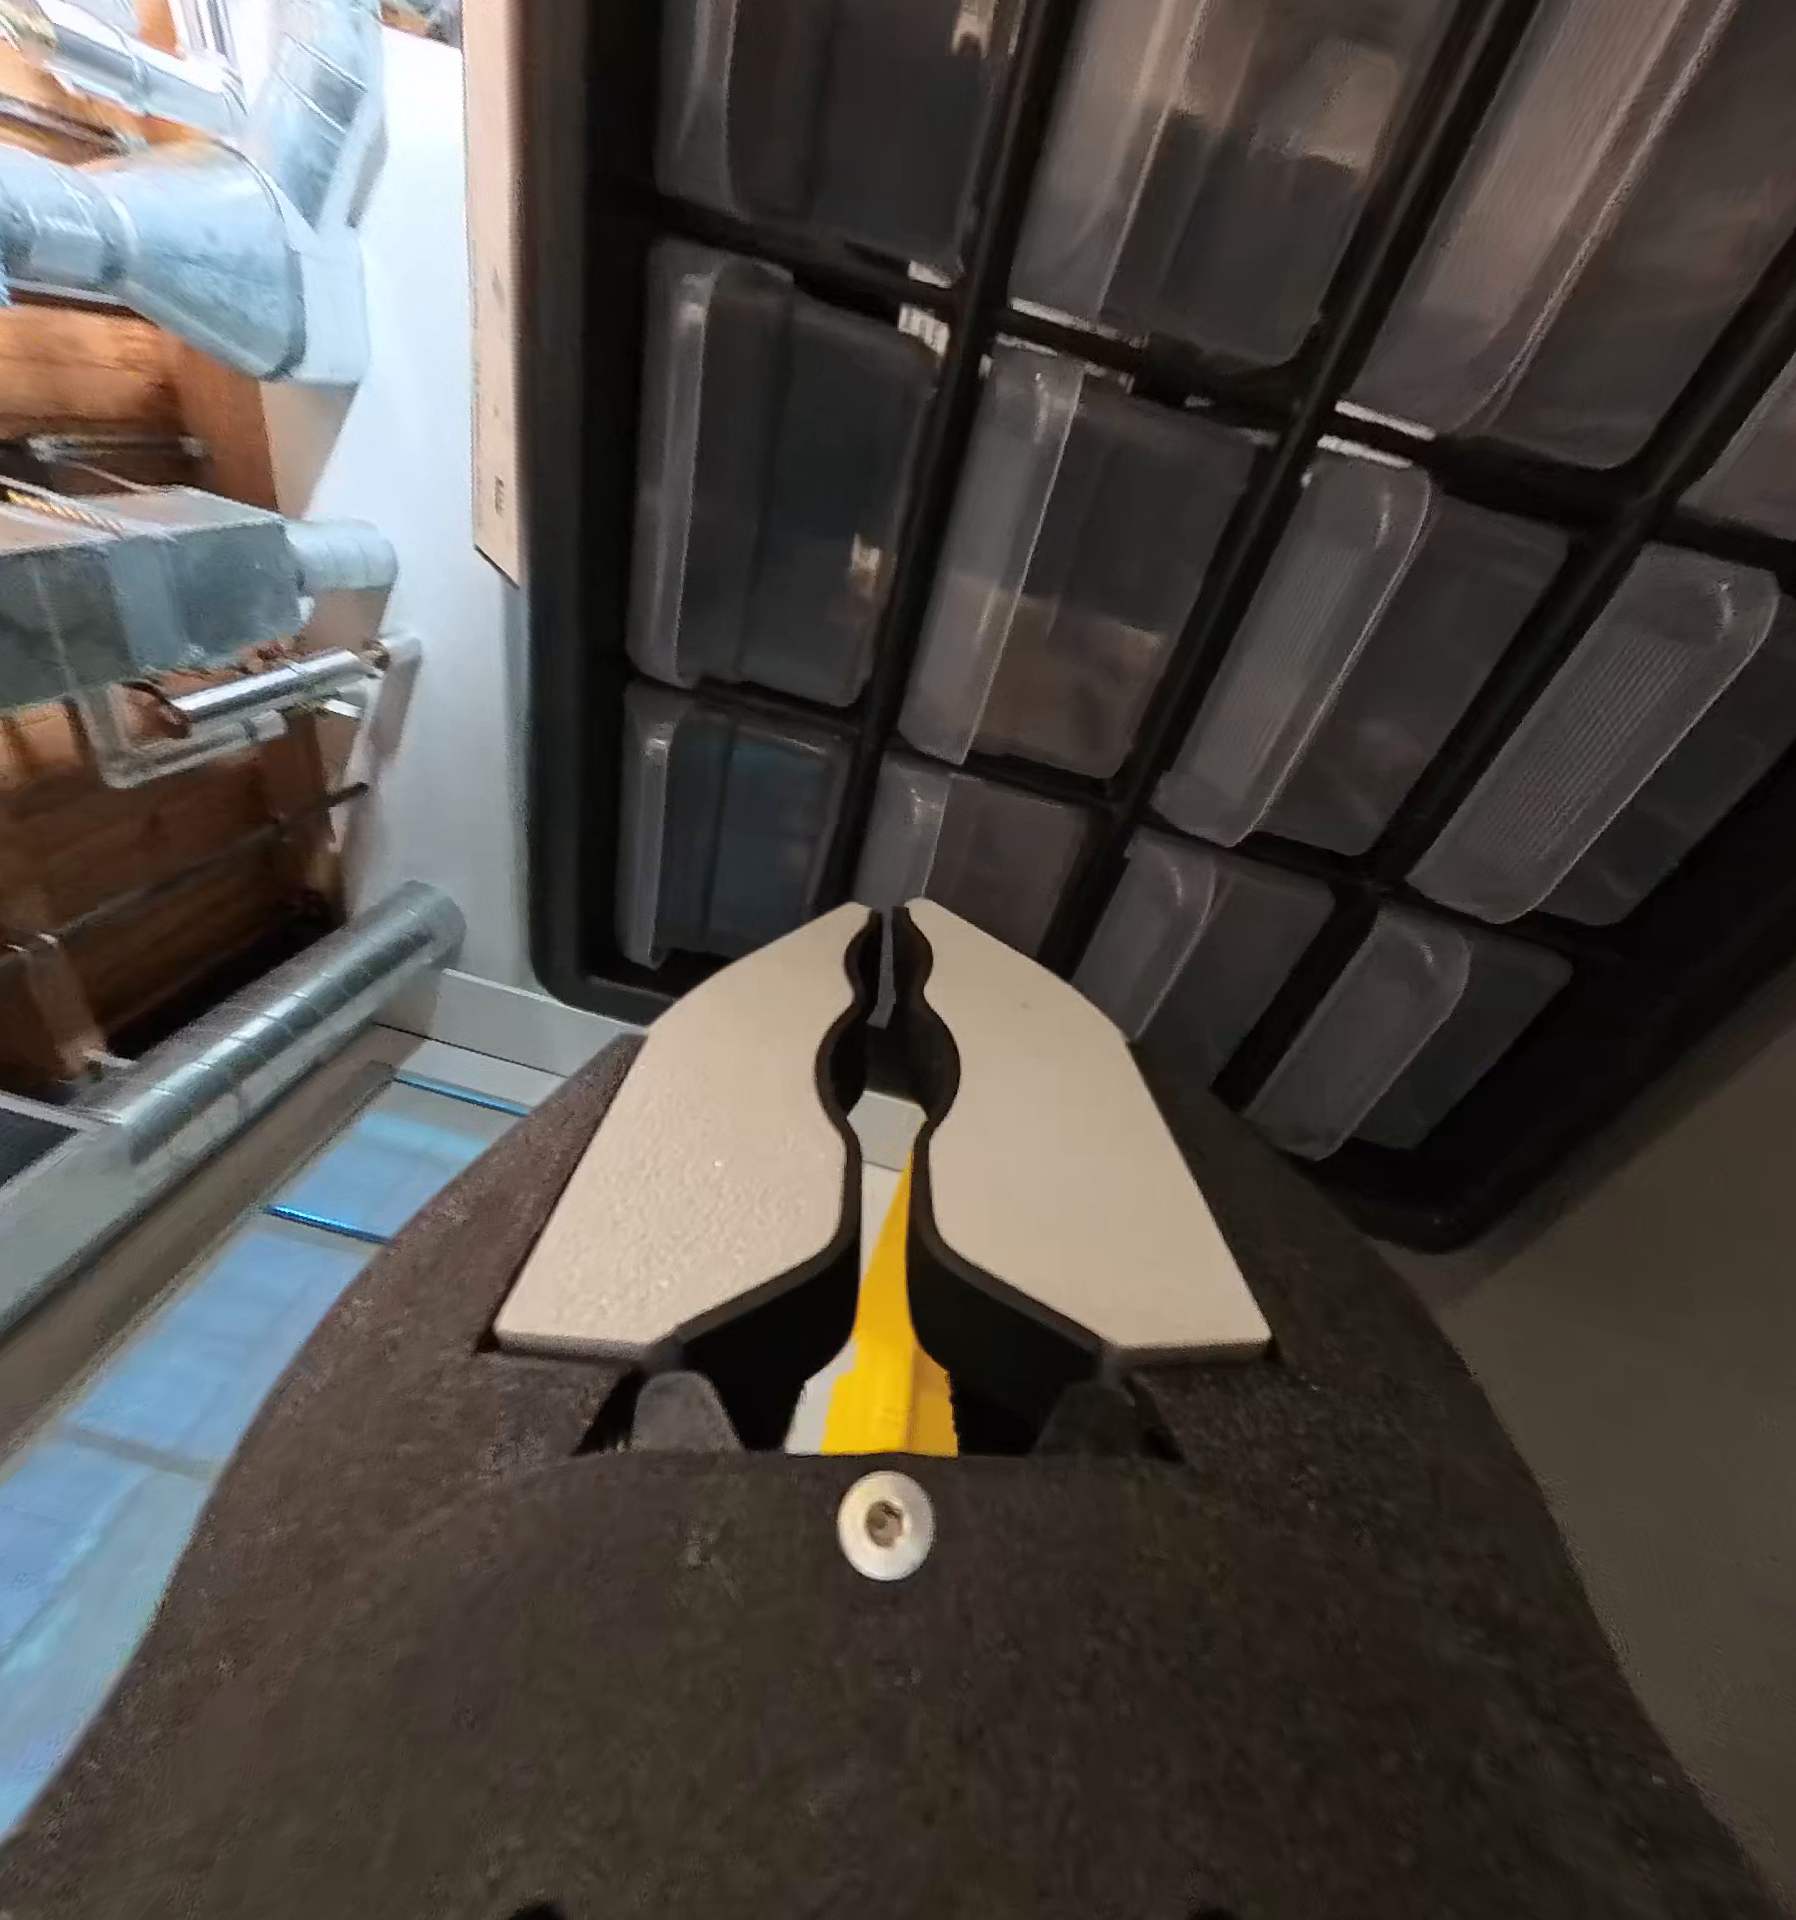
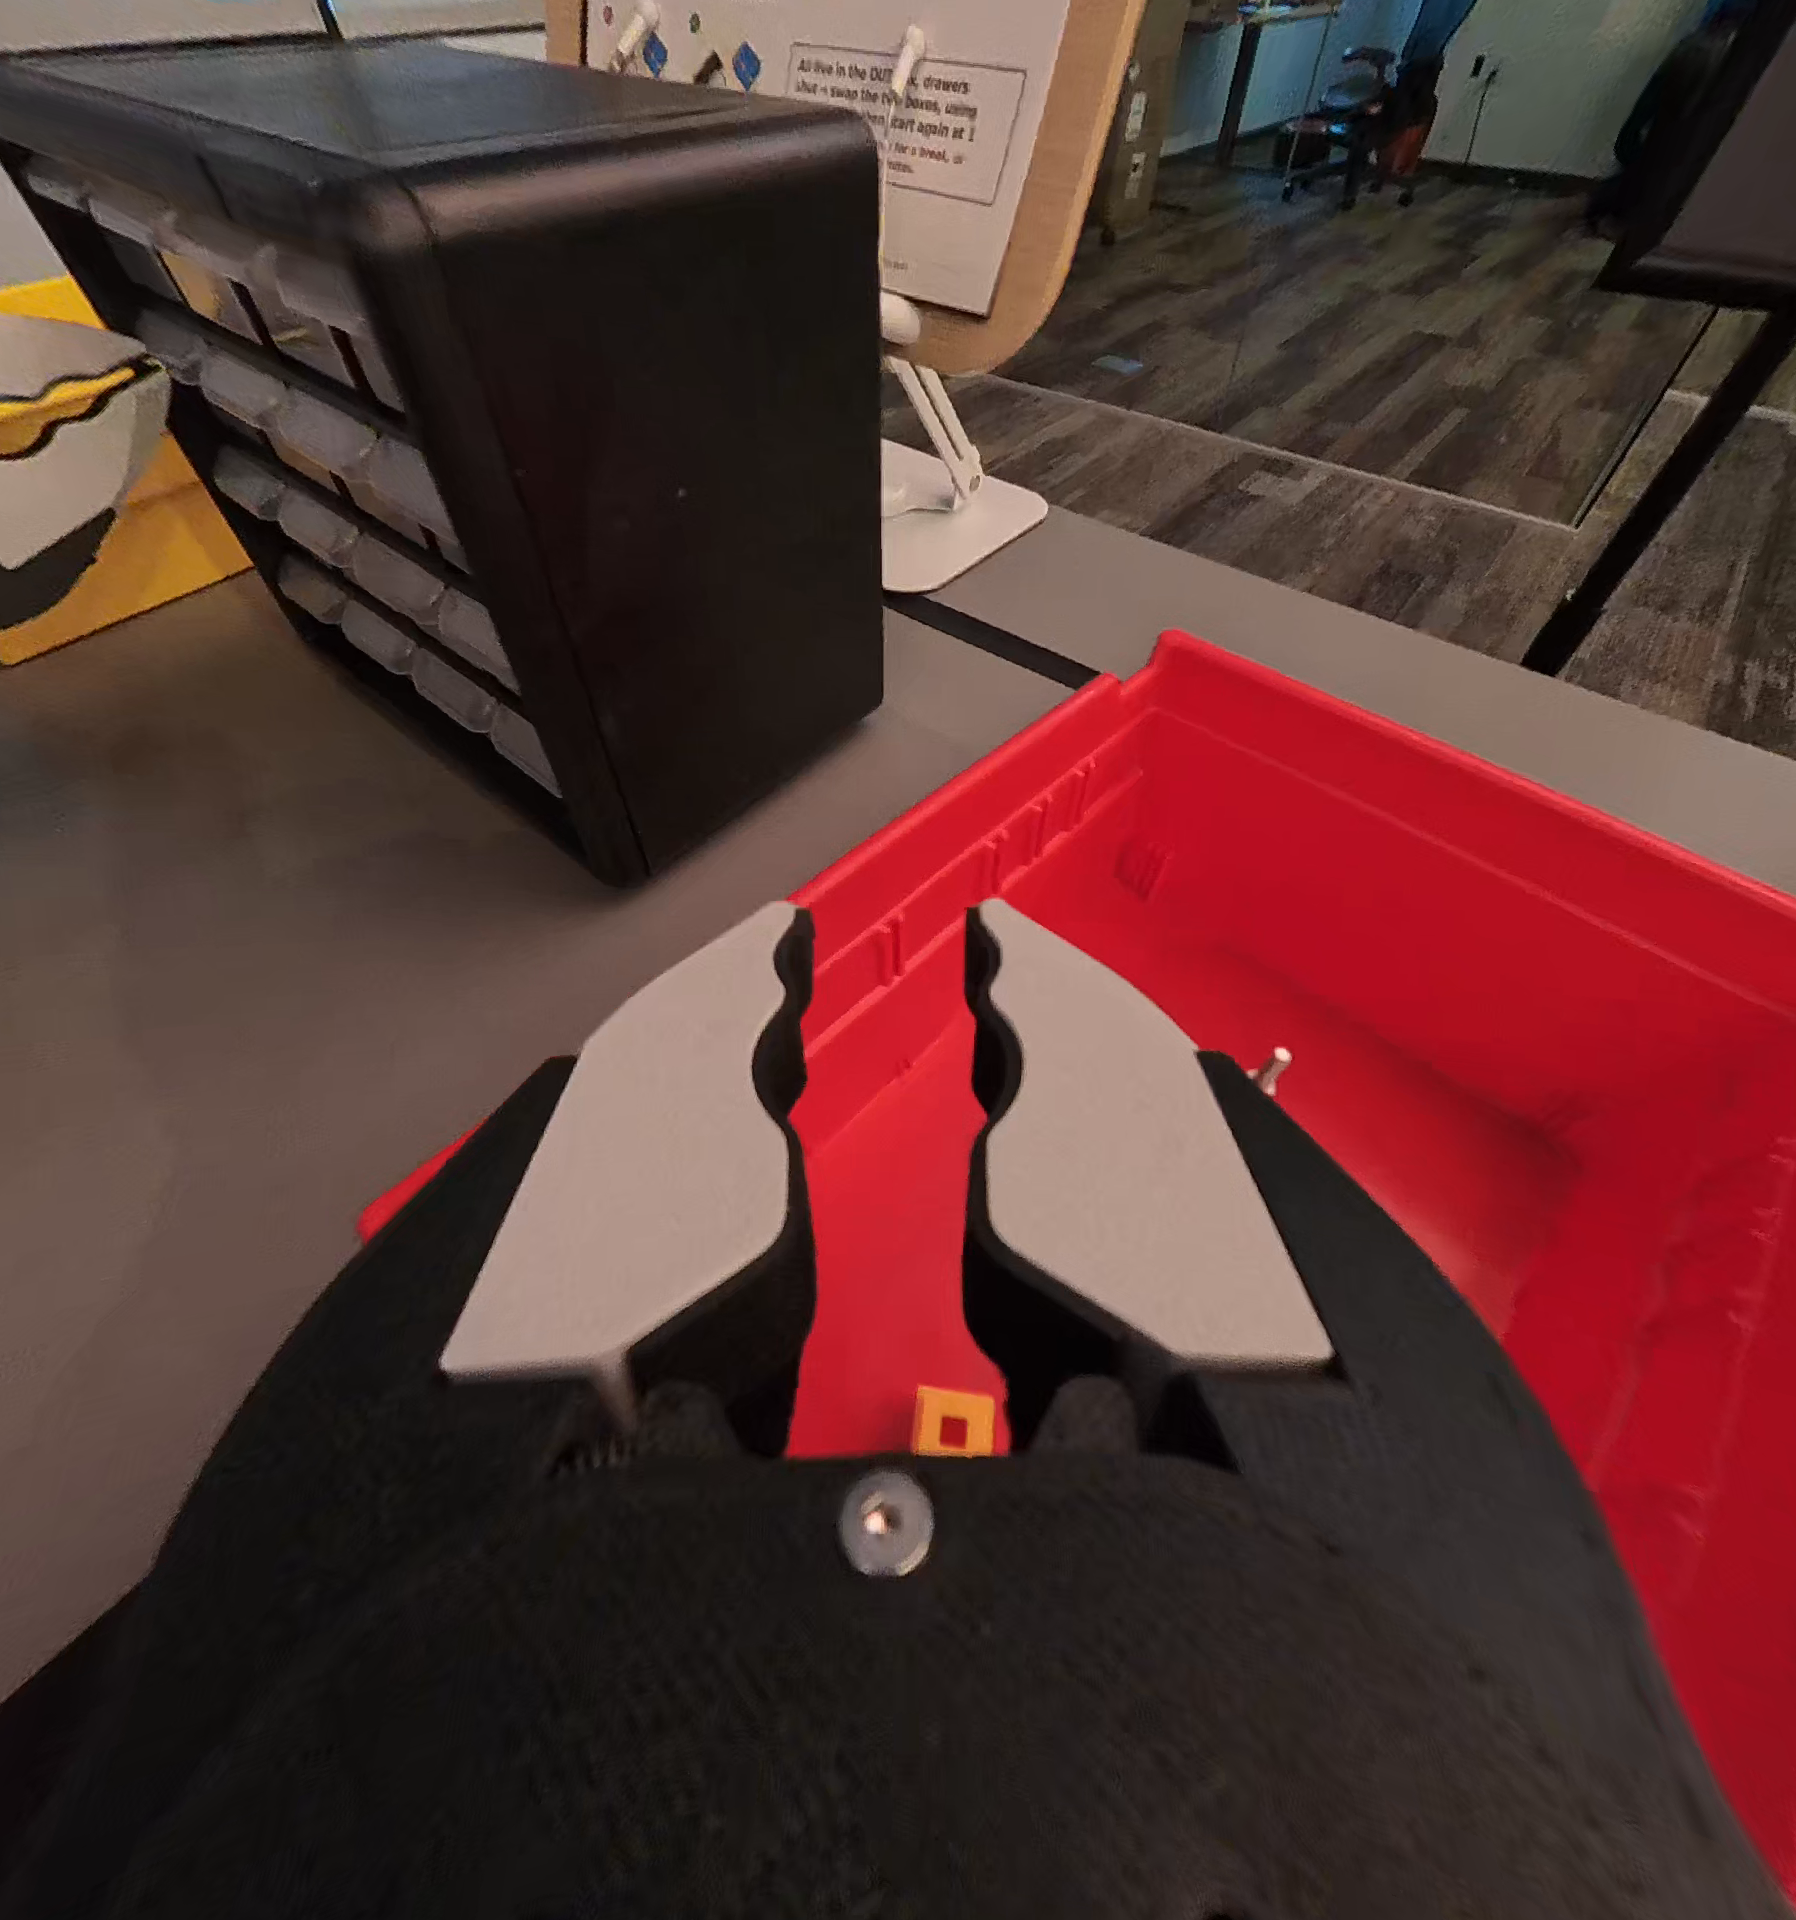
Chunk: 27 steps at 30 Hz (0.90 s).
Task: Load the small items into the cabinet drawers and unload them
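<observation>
**Left gripper by the drawers, right gripper over the red bin**

On my left, the left gripper [image 1: 892,916] has its two grey fingers pressed tip to tip, and I see nothing held between them. It sits just in front of the black cabinet [image 1: 561,727], near the bottom left corner of the frame. The clear drawers [image 1: 1060,582] all look pushed in. A yellow bin [image 2: 135,520] sits left of the cabinet on the grey table [image 2: 198,987].

There is bare table between the cabinet and the red bin [image 2: 1393,790].

On my right, the right gripper [image 2: 886,914] is partly open and holds nothing. It hangs over the near left edge of the red bin. Inside the bin lie a small orange square piece [image 2: 954,1425] and a small metal pin [image 2: 1272,1068].

Behind the cabinet stands a sign board [image 2: 935,135] with printed words.
</observation>
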Each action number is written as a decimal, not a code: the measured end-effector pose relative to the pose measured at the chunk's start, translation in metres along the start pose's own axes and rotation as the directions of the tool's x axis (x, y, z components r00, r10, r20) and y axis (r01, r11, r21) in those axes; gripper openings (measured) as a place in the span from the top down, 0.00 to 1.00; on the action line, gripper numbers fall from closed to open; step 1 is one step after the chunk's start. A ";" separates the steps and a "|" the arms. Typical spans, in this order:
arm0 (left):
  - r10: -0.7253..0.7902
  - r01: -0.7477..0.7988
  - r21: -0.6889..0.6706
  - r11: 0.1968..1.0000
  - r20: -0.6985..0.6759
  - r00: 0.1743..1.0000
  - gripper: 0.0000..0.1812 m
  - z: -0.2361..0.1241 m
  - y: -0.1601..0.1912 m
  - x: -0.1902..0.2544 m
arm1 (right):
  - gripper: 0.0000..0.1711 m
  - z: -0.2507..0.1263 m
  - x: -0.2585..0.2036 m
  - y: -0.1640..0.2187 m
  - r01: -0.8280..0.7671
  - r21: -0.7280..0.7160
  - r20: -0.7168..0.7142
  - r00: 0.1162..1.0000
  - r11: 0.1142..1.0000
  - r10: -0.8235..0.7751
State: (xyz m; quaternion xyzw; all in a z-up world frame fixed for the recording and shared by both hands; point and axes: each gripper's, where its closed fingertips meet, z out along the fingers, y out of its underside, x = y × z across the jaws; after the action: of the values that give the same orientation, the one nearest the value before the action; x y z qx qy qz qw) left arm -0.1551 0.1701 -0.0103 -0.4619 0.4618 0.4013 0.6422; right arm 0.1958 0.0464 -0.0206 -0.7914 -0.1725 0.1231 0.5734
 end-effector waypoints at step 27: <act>-0.848 0.886 -0.125 0.446 -0.375 0.374 0.95 -0.076 0.012 -0.043 | 0.68 -0.078 -0.017 0.018 0.162 0.314 -0.630 0.773 0.936 0.077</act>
State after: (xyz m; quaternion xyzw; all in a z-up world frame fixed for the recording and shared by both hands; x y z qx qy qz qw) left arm -0.1942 0.0960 0.0170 -0.6717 0.2854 -0.1174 0.6735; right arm 0.2130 -0.0335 -0.0132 -0.6670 0.0371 -0.1349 0.7318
